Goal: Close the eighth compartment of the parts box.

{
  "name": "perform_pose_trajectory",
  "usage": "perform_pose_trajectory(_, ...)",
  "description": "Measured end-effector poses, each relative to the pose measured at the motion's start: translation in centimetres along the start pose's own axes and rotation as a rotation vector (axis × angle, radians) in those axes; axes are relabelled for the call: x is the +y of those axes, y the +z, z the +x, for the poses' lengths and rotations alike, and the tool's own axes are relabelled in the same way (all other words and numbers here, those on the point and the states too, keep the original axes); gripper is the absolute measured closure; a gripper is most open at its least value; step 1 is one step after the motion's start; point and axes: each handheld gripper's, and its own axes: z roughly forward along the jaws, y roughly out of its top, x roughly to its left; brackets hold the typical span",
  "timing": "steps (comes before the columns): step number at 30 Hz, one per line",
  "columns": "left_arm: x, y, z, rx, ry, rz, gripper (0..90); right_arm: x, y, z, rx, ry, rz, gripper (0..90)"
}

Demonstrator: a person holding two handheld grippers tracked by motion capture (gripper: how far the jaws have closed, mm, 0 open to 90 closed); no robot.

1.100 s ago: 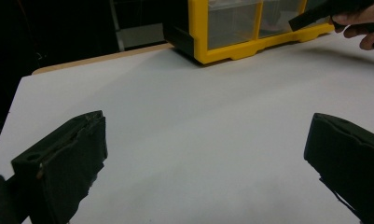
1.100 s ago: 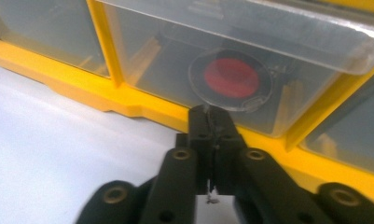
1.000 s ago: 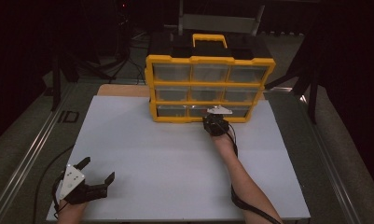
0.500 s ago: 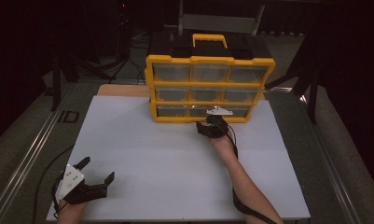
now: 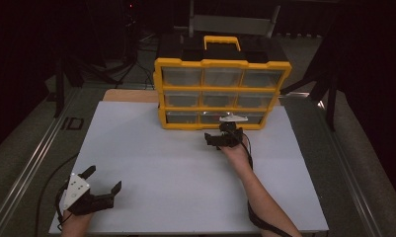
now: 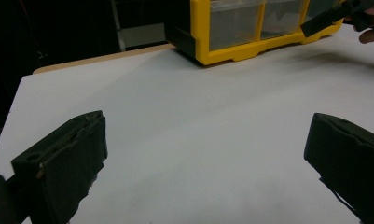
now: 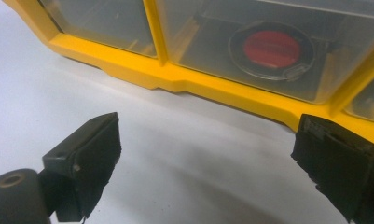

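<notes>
Now right tool (image 5: 224, 140) just opening wide, empty, level before the yellow organizer's (image 5: 220, 91) bottom drawer (image 7: 268, 51).

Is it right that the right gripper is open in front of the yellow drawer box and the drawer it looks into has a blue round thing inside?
Not quite. The right gripper is open before the yellow drawer box, but the round thing in that drawer is red, not blue, as the right gripper view shows.
</notes>
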Motion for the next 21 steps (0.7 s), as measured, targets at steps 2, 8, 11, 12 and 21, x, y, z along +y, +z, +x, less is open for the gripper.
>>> perform_pose_trajectory(2,0.0,0.0,0.0,0.001,0.001,0.000,0.4,-0.1,-0.2,0.0,0.000,-0.002,-0.009,7.6)
perform_pose_trajectory(8,0.0,0.0,0.0,-0.001,0.001,0.001,0.4,-0.5,-1.0,0.4,-0.002,-0.027,-0.036,7.7)
perform_pose_trajectory(11,0.0,-0.1,0.1,-0.001,0.000,-0.001,0.4,-0.6,-1.3,0.6,0.013,-0.041,-0.046,7.7)
perform_pose_trajectory(12,0.0,-0.1,0.1,-0.001,0.001,0.000,0.4,-0.6,-1.4,0.6,0.024,-0.043,-0.043,7.7)
perform_pose_trajectory(21,-0.1,-0.1,0.1,-0.004,0.001,-0.001,0.4,-0.5,-2.7,1.2,0.080,-0.054,-0.067,7.9)
